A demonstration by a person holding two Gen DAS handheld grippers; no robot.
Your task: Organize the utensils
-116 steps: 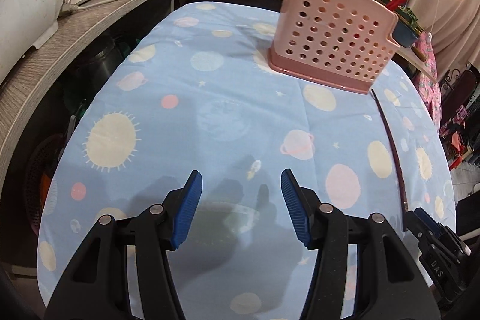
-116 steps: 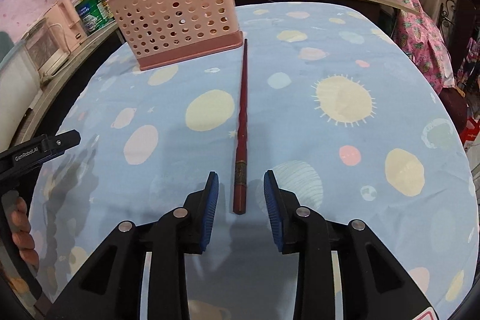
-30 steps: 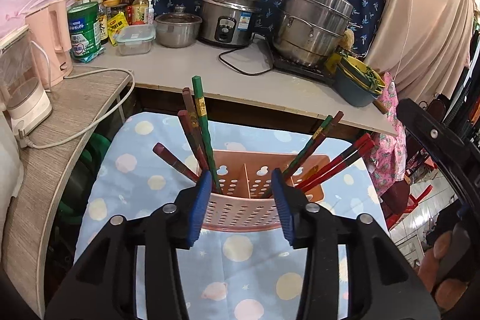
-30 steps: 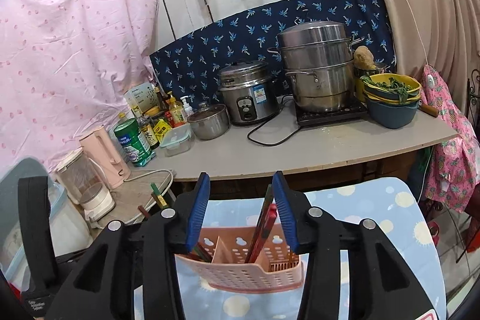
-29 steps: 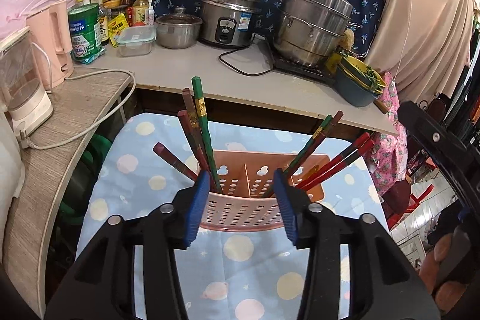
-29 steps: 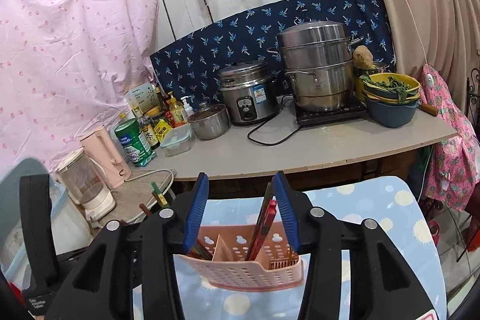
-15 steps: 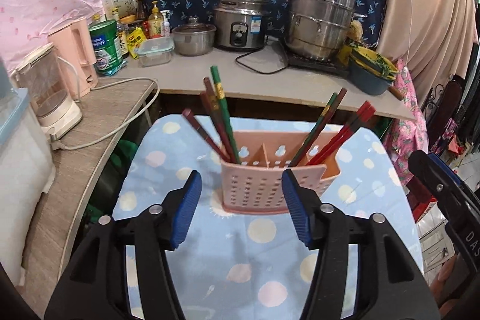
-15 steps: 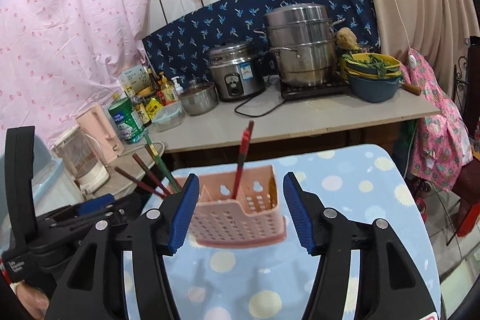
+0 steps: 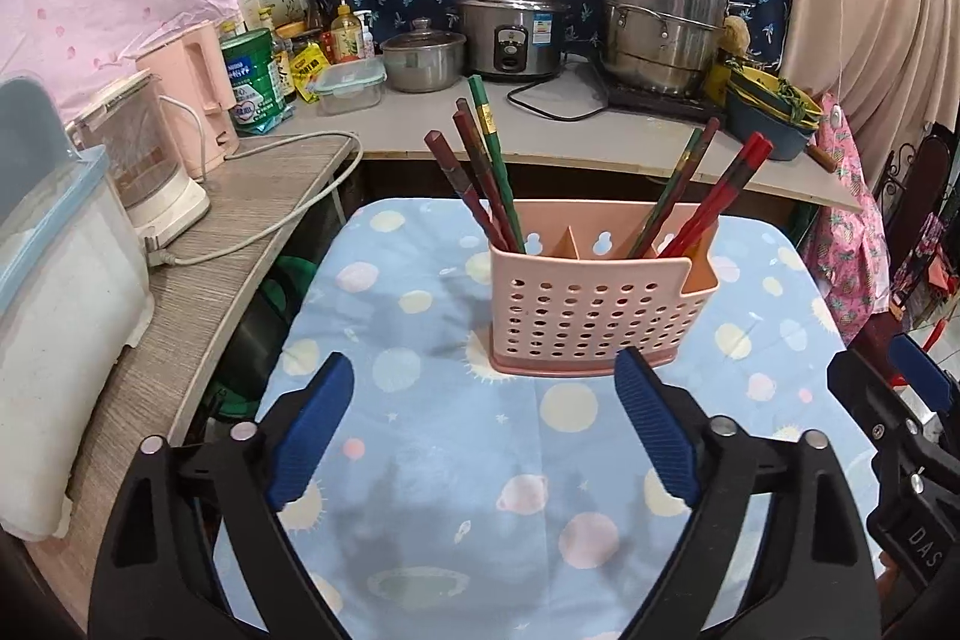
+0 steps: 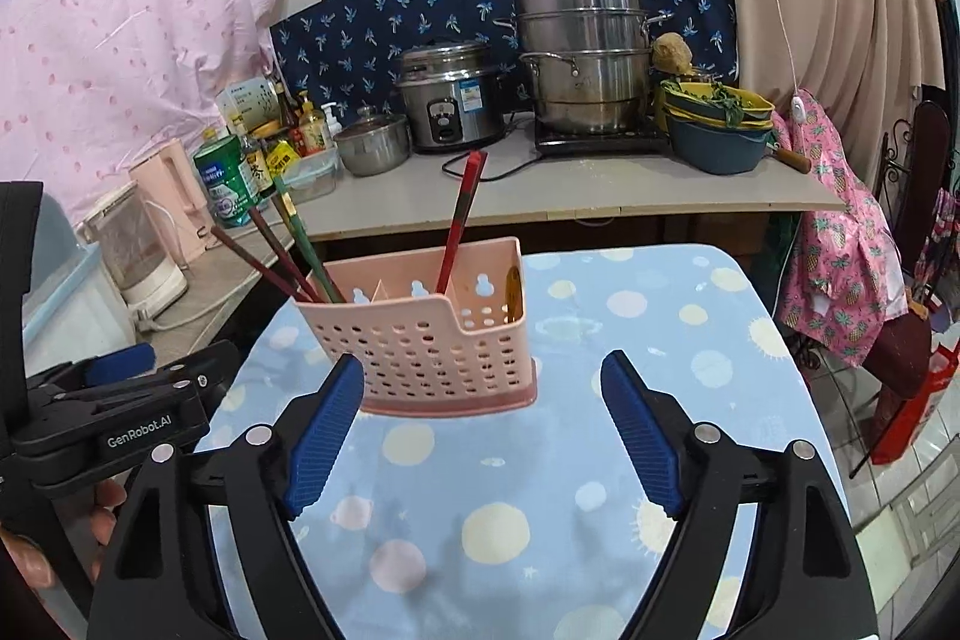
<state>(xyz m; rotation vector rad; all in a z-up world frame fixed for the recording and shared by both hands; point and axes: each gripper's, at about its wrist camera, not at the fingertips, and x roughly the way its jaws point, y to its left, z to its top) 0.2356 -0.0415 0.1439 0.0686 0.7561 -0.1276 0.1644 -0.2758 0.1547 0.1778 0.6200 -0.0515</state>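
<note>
Pink holder [image 9: 591, 316] upright mid-table on planet-print cloth [image 9: 420, 400], chopsticks [image 9: 480, 172] leaning out of its left and right compartments. Left gripper [image 9: 483, 430] and right gripper [image 10: 480, 427] both just sprung wide, nothing between the jaws, short of the holder. Possibly one more utensil inside the right end, unclear.

Both grippers, left [image 9: 483, 427] and right [image 10: 483, 427] (just spreading), gape empty.
</note>
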